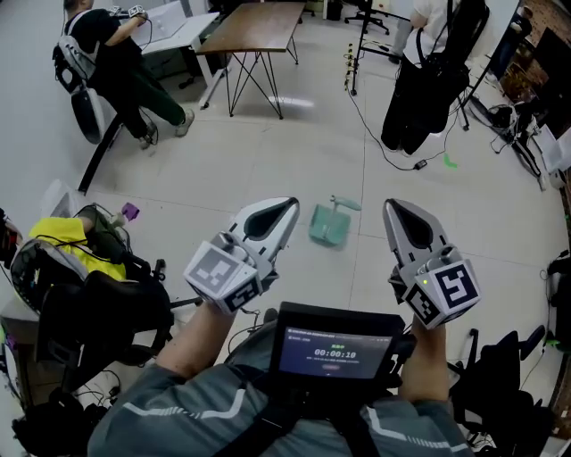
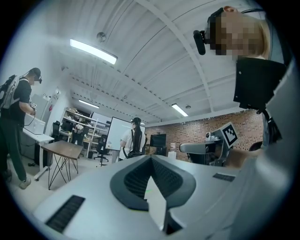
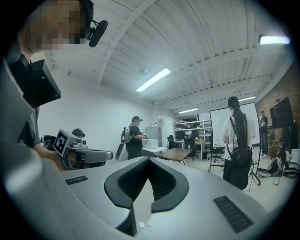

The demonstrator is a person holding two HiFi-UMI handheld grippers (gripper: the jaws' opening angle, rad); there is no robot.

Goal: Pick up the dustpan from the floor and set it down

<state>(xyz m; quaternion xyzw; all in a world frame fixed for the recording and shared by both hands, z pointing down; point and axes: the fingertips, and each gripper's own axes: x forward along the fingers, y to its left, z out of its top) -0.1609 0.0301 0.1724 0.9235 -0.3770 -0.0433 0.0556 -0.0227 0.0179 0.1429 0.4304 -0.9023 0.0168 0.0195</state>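
Observation:
A pale green dustpan lies on the light floor, its handle pointing up and right in the head view. It shows in the gap between my two grippers, well below them. My left gripper is held out level to the dustpan's left, its jaws together with nothing in them. My right gripper is level on the dustpan's right, jaws also together and empty. In the left gripper view the jaws meet at the tip. So do the jaws in the right gripper view. Neither gripper view shows the dustpan.
A wooden table on thin metal legs stands far ahead. One person leans at a desk far left; another in black stands far right. Bags and a chair crowd my left, and cables trail across the floor.

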